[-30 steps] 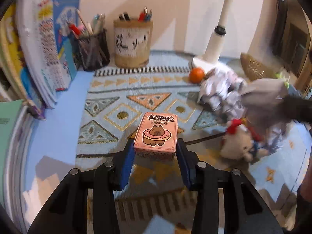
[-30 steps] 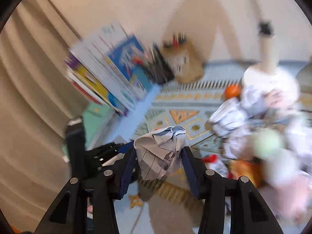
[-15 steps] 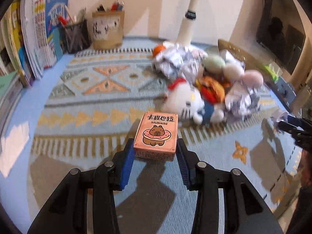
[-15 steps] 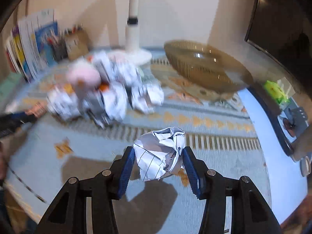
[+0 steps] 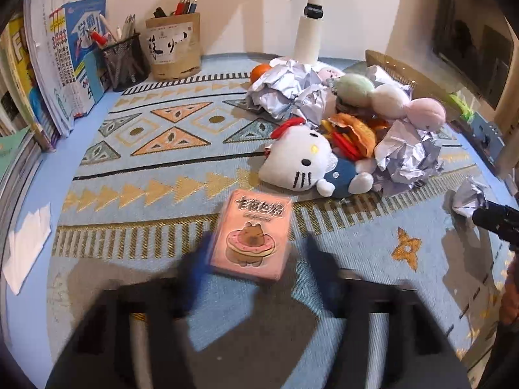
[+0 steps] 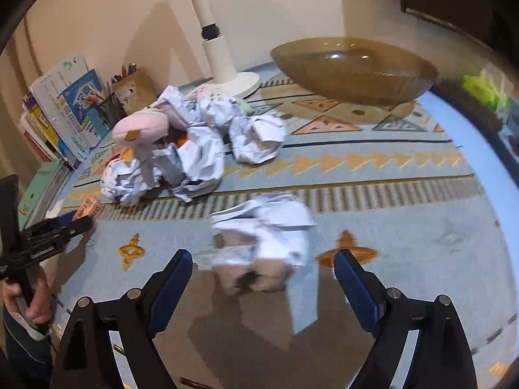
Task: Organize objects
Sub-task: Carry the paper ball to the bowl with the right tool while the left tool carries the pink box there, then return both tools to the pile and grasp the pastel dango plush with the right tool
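Between spread right fingers (image 6: 356,287), crumpled paper (image 6: 262,241)

Both grippers, left (image 5: 256,259) and right (image 6: 262,269), hover with jaws spread wide

Left wrist view: low over patterned rug (image 5: 168,175), facing wall beyond white lamp post (image 5: 309,29).
Right wrist view: similar height, right of post (image 6: 215,48), facing same wall.
Shared: crumpled-paper pile (image 5: 292,90) (image 6: 201,149).

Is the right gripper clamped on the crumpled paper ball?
No: in the right wrist view the right gripper has its jaws spread wide, and the crumpled paper ball sits between them untouched.
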`<state>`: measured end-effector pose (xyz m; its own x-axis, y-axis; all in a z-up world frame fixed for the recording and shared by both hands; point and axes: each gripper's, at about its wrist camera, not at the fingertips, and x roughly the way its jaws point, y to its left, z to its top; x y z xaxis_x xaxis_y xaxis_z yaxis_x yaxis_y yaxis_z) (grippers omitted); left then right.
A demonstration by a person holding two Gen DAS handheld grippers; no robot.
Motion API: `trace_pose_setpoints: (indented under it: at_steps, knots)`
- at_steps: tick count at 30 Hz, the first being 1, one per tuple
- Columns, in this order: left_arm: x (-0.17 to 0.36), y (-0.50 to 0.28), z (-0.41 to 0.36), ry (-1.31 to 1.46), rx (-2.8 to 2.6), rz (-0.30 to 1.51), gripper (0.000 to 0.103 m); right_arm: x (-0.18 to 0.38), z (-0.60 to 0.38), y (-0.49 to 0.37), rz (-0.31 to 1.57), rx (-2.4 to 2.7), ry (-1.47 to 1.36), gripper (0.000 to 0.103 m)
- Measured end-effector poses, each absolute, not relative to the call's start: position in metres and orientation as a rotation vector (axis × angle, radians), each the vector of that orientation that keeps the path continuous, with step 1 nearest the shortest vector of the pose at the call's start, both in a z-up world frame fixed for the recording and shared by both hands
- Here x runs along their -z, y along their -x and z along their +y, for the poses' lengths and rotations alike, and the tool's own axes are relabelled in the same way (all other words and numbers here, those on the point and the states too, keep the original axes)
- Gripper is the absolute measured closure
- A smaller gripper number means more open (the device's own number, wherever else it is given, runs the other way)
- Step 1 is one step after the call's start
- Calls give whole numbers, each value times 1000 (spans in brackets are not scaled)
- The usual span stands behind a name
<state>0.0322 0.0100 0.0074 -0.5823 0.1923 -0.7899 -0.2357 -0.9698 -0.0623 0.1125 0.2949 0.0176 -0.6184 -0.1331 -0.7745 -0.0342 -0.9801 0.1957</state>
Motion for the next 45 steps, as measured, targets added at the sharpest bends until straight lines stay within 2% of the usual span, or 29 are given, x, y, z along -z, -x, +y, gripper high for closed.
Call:
trace_pose_setpoints:
  at_steps: [1,2,7,12,14,18,21,23,28,29,30,31,32,36,39,43,45]
  knots:
    - [-8,-33,12,1280,-2609,84,65,-17,292,-111,-284,2770,-1356,23]
    - [-10,-34,13,1266,-2621,99,65,-16,287,-109,-260,2773,-1365,50]
    - [-33,-47,15,1157,-2659,72,66,-32,289,-117,-223,2855,-1280,51]
    - [-89,-42,37,962,-2684,80,66,-89,327,-118,-222,2989,-1085,50]
    - [-120,-27,63,858,-2664,89,66,-111,350,-109,-274,3024,-1010,50]
    - [-154,27,120,834,-2545,70,66,-138,398,-76,-453,3092,-911,50]
    - [-159,80,179,897,-2471,103,66,-137,428,-36,-618,3087,-953,50]
    - [-154,102,207,943,-2427,106,66,-129,439,-13,-664,3090,-1021,50]
    - [-129,131,270,966,-2420,213,65,-101,458,31,-621,3127,-1229,49]
    - [-125,133,277,965,-2411,216,62,-98,460,33,-635,3117,-1219,47]
    - [-120,138,287,981,-2375,222,54,-98,463,32,-646,3118,-1198,42]
    - [-116,142,292,1001,-2344,221,36,-99,464,32,-639,3125,-1178,40]
    - [-115,143,293,1010,-2330,212,31,-101,464,27,-618,3138,-1170,39]
    - [-134,126,271,925,-2338,178,31,-110,463,-4,-514,3176,-1105,38]
    - [-160,103,231,849,-2354,116,28,-110,453,-32,-547,3097,-1062,38]
    - [-186,55,163,750,-2463,93,14,-93,411,-68,-546,2965,-1010,38]
    - [-193,34,131,730,-2538,147,1,-77,389,-71,-500,2912,-1019,30]
